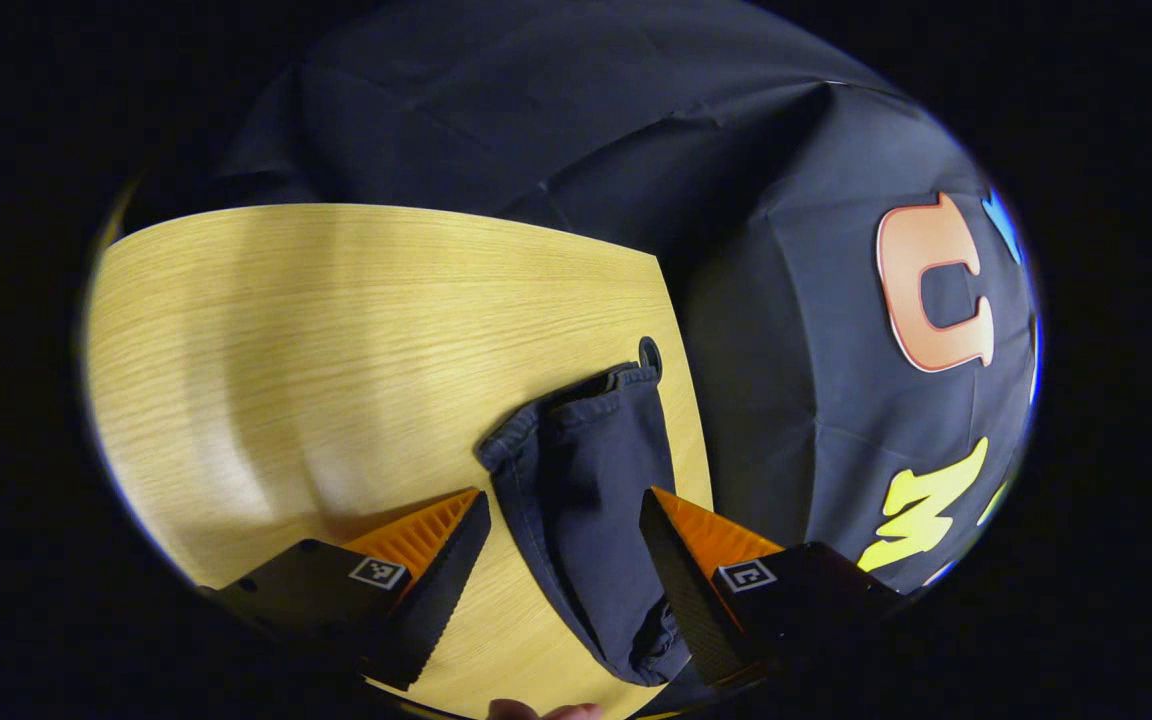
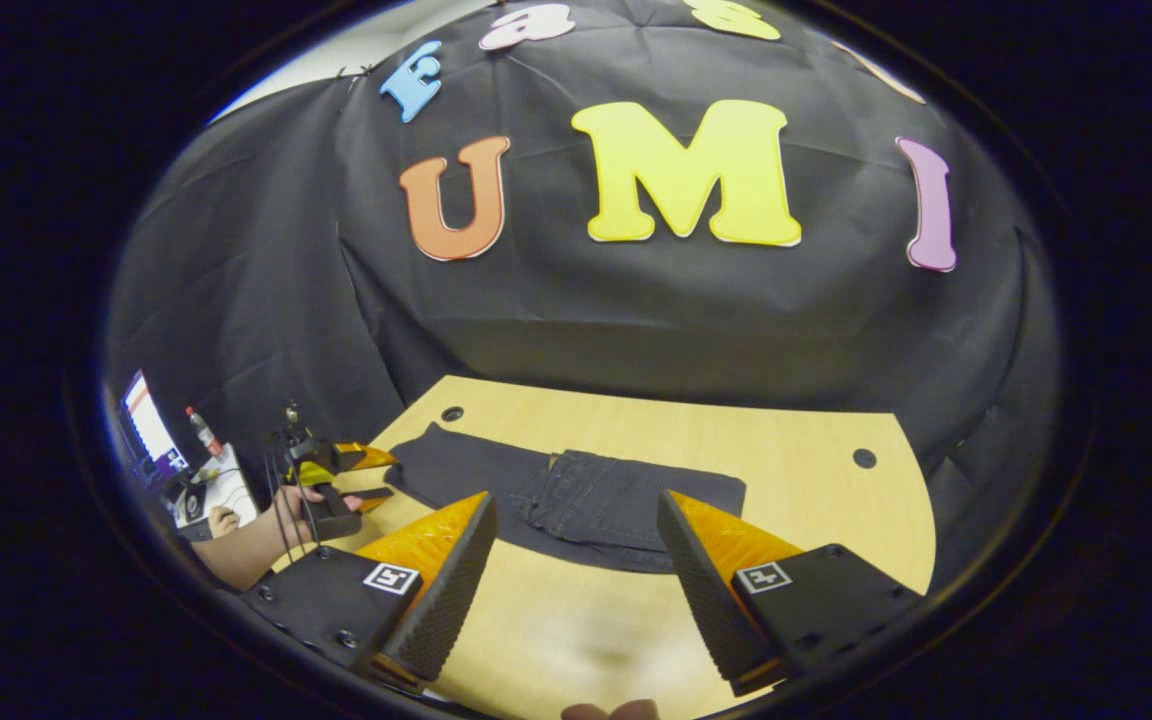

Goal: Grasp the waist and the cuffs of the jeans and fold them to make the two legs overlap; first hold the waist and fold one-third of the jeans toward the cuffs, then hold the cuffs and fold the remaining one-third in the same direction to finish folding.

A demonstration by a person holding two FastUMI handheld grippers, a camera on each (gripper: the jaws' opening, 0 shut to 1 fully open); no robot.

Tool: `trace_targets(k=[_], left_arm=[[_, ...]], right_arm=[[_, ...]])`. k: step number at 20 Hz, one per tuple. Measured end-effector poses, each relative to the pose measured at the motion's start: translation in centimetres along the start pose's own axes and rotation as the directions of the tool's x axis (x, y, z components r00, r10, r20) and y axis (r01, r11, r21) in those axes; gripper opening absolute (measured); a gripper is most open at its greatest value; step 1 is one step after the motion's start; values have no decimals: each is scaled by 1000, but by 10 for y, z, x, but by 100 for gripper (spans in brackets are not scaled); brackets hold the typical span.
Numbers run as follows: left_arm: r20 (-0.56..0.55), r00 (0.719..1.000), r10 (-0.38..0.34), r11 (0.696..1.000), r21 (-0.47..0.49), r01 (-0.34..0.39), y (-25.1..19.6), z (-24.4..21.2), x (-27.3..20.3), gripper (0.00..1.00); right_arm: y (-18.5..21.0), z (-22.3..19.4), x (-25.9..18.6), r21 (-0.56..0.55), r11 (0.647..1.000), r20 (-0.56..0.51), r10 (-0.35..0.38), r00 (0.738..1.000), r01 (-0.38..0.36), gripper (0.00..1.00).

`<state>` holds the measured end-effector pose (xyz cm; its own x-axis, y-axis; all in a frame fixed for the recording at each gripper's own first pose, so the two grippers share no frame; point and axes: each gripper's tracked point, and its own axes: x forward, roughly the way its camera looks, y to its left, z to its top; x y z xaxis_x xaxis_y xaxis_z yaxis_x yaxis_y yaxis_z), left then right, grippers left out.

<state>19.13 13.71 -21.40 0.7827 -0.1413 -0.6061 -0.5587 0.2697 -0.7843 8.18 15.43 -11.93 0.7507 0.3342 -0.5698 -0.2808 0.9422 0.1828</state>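
The dark jeans [image 2: 576, 495] are lying flat across the wooden counter [image 2: 796, 470], legs seemingly overlapped already. The left gripper [image 1: 564, 520] is hovering released over the cuffs [image 1: 576, 400], the right gripper [image 2: 576, 540] released before the waist. Judging so, the waist fold is coming next, calling for a descent and pinch.

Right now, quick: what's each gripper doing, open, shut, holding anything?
Left gripper: open, fingers either side of the jeans leg end, not pressing.
Right gripper: open, holding nothing, jeans beyond it.
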Motion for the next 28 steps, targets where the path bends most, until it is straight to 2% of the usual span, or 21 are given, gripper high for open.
trace_targets(k=[6,7,8,10,12,13,15,19,21,23,26,28], left_arm=[[-8,1000,-14,1000,-8,14,-4,4,23,100],[-7,1000,-17,1000,-22,17,-4,2,26,75],[-6,1000,-21,999,-50,21,-5,3,29,57],[-1,1000,-17,997,-81,17,-1,3,37,50],[4,1000,-12,997,-79,12,1,0,38,22],[6,1000,-16,998,-64,16,-2,1,36,22],[20,999,-44,999,-17,44,-16,2,30,17],[54,994,-99,986,141,91,-57,1,13,11],[65,988,-140,963,241,120,-87,-5,1,11],[78,982,-174,919,372,133,-117,-17,-14,11],[80,969,-234,820,552,152,-170,-50,-33,11],[68,957,-282,755,631,178,-208,-75,-49,11]], right_arm=[[-12,-6,-1,30,999,-10,-39,999,40,98],[-15,-9,-2,33,998,-15,-48,999,48,99],[-19,-11,-3,38,998,-16,-57,998,57,99],[-26,-15,-8,49,996,-22,-75,997,76,98],[-35,-17,-12,62,993,-20,-97,995,98,98],[-39,-19,-15,67,992,-17,-107,994,108,98],[-49,-19,-23,74,988,-4,-139,990,139,98],[-77,-12,-42,99,970,57,-227,972,221,99],[-87,-7,-53,120,964,84,-247,965,236,99],[-96,-8,-63,138,960,98,-259,961,245,99],[-113,-16,-83,173,953,108,-271,956,251,99],[-124,-19,-98,194,947,116,-282,952,257,99]])
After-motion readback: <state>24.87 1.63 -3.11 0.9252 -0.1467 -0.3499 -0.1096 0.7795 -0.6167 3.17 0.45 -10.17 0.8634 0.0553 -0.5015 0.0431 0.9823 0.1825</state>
